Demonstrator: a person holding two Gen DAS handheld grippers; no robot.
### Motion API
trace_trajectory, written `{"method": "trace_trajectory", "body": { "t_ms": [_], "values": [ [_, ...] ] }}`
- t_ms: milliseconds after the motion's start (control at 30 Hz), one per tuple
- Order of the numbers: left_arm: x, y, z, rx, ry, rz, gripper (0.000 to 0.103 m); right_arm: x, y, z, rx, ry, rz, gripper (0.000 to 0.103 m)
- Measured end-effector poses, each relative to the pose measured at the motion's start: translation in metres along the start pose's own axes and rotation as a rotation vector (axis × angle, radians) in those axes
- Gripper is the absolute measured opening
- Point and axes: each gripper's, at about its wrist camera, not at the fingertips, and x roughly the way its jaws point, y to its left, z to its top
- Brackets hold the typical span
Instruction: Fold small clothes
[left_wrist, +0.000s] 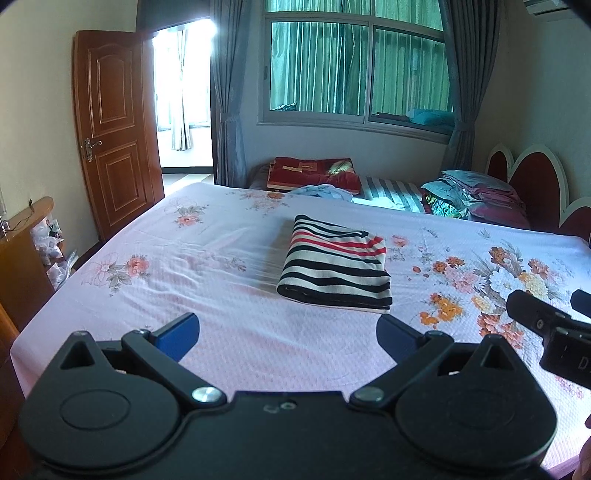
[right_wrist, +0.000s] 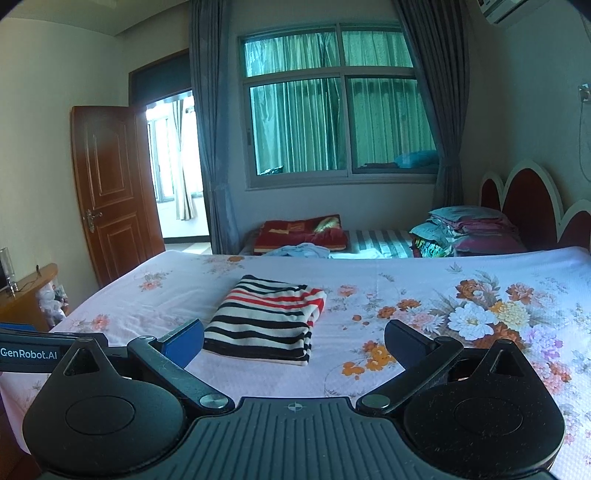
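Both tools (left_wrist: 288, 338) (right_wrist: 293, 345) gape, seemingly clear of folded garment (left_wrist: 334, 267) (right_wrist: 266, 319).

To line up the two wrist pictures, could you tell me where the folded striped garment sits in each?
Left wrist: folded striped garment lies just right of centre on the bedsheet.
Right wrist: it lies left of centre.
Shared landmark: the wooden door at the left.

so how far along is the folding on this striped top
The striped top already lies folded into a compact rectangle on the floral bedsheet. Nothing is in hand: the left gripper and right gripper are both open, short of it. A light blue garment at the far edge looks unfolded.
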Motion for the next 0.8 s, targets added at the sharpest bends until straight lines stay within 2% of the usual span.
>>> {"method": "trace_trajectory", "body": {
  "t_ms": [800],
  "values": [
    [-0.0034,0.0038,0.0007,0.009,-0.005,-0.005,0.102,-0.0023,0.0016,-0.0016,0.003,0.003,0.000,0.103]
  ]
}}
